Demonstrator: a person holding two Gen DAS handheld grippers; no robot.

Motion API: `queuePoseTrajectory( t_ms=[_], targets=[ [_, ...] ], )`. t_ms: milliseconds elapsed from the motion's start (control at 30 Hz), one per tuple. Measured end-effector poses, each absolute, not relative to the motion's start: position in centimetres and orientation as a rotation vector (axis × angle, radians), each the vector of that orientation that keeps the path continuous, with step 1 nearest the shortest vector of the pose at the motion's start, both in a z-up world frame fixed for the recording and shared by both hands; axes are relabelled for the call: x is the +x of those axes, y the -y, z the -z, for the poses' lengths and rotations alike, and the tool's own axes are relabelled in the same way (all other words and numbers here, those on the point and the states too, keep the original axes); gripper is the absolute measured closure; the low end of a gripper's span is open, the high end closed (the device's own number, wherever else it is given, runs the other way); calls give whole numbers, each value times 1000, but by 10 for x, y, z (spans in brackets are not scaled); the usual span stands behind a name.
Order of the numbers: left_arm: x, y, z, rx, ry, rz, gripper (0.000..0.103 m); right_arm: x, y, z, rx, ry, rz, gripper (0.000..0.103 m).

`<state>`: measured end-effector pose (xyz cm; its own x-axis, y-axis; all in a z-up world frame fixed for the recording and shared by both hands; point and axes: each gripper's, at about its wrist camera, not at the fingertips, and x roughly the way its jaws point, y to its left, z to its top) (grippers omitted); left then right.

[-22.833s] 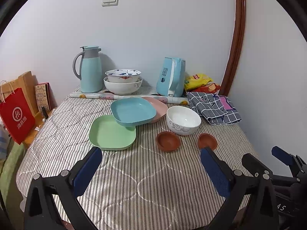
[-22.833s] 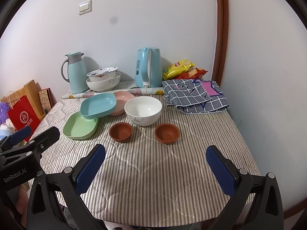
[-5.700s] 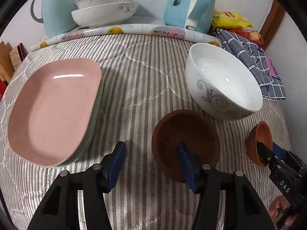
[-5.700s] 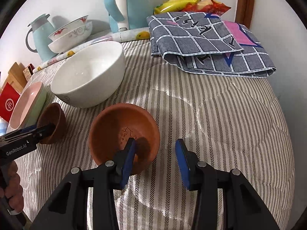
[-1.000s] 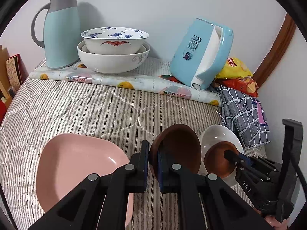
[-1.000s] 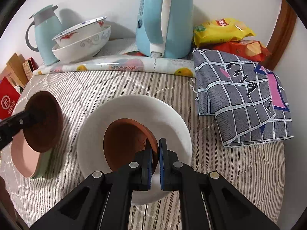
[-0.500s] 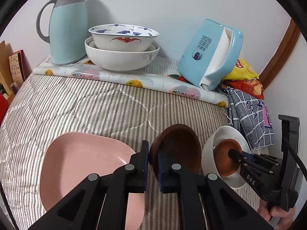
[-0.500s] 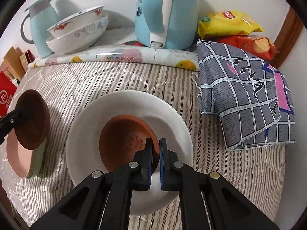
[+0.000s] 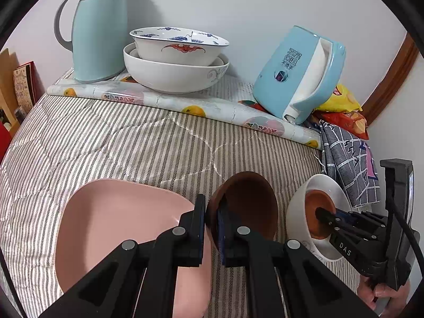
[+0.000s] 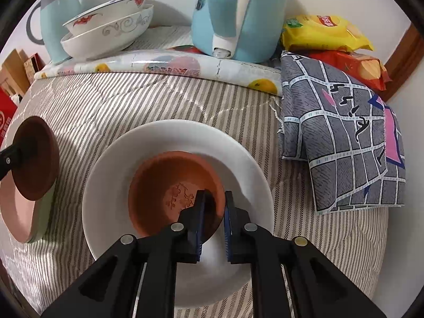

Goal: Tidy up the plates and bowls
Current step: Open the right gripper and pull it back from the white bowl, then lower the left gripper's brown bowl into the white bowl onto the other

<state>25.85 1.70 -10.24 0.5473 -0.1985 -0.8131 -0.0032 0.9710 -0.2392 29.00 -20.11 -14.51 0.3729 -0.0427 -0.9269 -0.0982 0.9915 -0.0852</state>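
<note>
While half a second ago the right gripper (image 10: 214,212) pinched the rim of the terracotta bowl (image 10: 169,190), its jaws have just been opening and now stand narrowly parted, the rim between them with a sliver of gap at the right pad; the bowl sits inside the white bowl (image 10: 148,143), low at 6 o'clock in the right wrist view. Since then the white bowl looms a little larger and lower in that view. At 3 o'clock the checked cloth (image 10: 344,137) lies just beside the white bowl's rim, and bare striped tablecloth (image 10: 132,100) opens toward 12 o'clock up to the fruit-print roll (image 10: 159,65). At 9 o'clock the stacked plates, pink plate (image 9: 111,220) on top, sit near the table's left edge. Clamped tight on the rim of the dark brown bowl (image 9: 251,206), the left gripper (image 9: 211,224) holds it tilted between the pink plate and the white bowl, as before
</note>
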Motion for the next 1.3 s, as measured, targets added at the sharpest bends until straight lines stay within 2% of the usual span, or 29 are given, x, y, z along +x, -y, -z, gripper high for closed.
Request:
queuePoseTrajectory(
  t_ms=[300,633,767,900,1300],
  targets=[
    [254,-20,106,-233,-1002,116,95,280,198,136,-128,-1158,-32,82],
    [245,4,87,-201,-970,145,94,257,224,106,-25,-1068,-42,81],
    [242,17,79,-189,-952,165,95,241,238,88,-5,-1013,-29,73],
    [240,34,74,-170,-945,192,95,226,257,76,33,-979,-9,69],
    [251,80,82,-133,-978,256,94,189,311,77,100,-964,78,69]
  ],
)
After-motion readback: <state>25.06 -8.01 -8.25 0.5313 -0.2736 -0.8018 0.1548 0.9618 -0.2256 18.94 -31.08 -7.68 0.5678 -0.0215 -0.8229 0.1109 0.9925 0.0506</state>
